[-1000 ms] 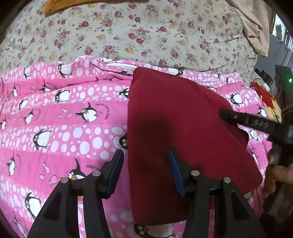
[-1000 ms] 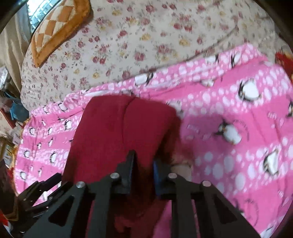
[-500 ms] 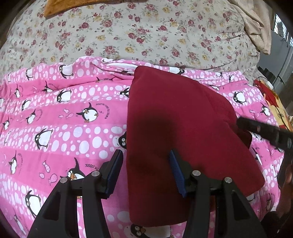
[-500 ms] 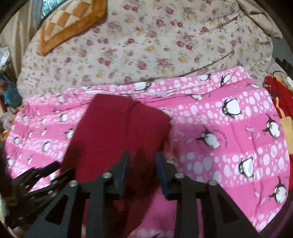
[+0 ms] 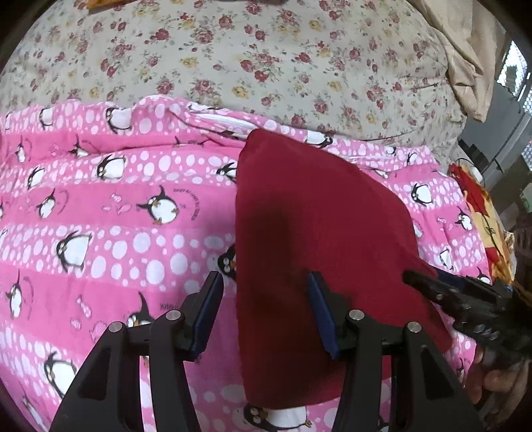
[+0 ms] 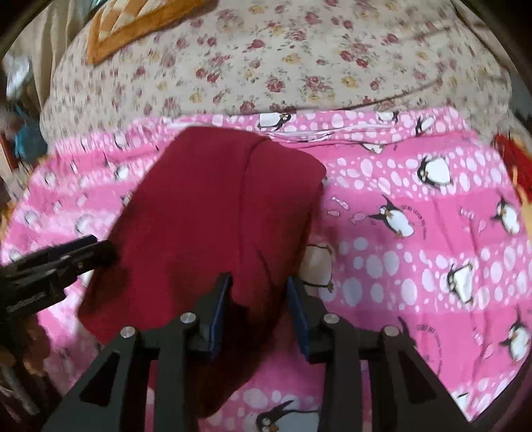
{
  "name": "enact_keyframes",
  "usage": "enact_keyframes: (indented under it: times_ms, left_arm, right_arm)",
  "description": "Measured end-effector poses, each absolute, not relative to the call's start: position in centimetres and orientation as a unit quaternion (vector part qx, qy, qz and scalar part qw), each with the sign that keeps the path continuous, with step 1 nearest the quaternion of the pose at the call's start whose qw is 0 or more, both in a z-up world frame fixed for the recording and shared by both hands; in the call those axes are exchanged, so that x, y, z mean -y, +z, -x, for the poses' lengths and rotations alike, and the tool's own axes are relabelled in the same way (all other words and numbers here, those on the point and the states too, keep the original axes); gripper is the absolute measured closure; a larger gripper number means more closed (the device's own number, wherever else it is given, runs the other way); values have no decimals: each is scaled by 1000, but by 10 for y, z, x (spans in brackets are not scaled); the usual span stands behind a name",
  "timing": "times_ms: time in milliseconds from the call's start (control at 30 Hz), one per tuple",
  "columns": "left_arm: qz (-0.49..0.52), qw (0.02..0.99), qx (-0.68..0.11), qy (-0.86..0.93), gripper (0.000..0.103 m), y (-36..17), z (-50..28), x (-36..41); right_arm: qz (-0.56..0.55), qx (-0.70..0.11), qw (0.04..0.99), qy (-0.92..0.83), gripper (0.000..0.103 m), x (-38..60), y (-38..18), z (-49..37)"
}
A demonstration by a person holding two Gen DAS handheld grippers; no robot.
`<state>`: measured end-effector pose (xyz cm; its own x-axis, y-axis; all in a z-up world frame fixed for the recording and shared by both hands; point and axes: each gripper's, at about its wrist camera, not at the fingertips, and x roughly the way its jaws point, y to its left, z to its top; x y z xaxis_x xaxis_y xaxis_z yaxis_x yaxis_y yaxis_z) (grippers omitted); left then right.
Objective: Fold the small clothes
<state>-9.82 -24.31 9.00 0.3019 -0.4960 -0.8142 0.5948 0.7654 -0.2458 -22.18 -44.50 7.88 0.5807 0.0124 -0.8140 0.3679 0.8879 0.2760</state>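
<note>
A dark red cloth [image 5: 319, 232], folded into a flat panel, lies on a pink penguin blanket [image 5: 99, 206] that covers the near part of a bed; beyond the blanket stretches a cream floral sheet [image 5: 266, 59]. In the left wrist view the cloth sits right of centre, its straight left edge running toward the camera and its far corner reaching almost to the blanket's far hem. The left gripper [image 5: 264, 315] hangs over that edge with its jaws moderately apart: the left finger is above bare blanket, the right finger above the cloth, and neither blue pad presses on the fabric, so nothing is held. At the right of this view the right gripper [image 5: 432, 289] reaches in over the cloth's near right corner, with part of a hand [image 5: 495, 375] below it. In the right wrist view, which is somewhat blurred, a soft crease runs down the cloth [image 6: 216, 216] from its far edge. The right gripper [image 6: 257, 309] has just been opening; its jaws now stand partly apart with the near right part of the cloth in the gap, and the pads do not pinch it. The left gripper [image 6: 96, 247] pokes in from the left edge by the cloth's left side. An orange patterned cushion [image 6: 133, 23] rests on the sheet at the far left, and a red and yellow fabric [image 5: 482, 212] shows past the blanket's right edge.
</note>
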Motion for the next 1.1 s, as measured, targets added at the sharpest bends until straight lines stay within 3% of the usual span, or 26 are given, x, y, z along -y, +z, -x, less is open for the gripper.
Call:
enact_keyframes:
  times_ms: [100, 233, 600, 833, 867, 900, 1100]
  left_arm:
    - [-34, 789, -494, -365, 71, 87, 91, 247]
    - [0, 774, -508, -377, 70, 76, 75, 250]
    - [29, 749, -530, -397, 47, 48, 51, 258]
    - [32, 747, -532, -397, 45, 43, 49, 262]
    - [31, 747, -531, -398, 46, 44, 50, 263]
    - [28, 748, -527, -402, 55, 45, 51, 263]
    - [1, 760, -503, -412, 76, 58, 63, 262]
  right_arm:
    - [-274, -417, 860, -106, 29, 464, 78, 228]
    - [-312, -410, 852, -96, 27, 478, 67, 222]
    - [-359, -403, 842, -15, 25, 488, 23, 182]
    - [-346, -406, 846, -4, 18, 481, 19, 168]
    - [-342, -406, 847, -3, 18, 479, 20, 166]
    - [-339, -407, 849, -3, 18, 478, 20, 166]
    - [-301, -401, 865, -26, 53, 470, 41, 174]
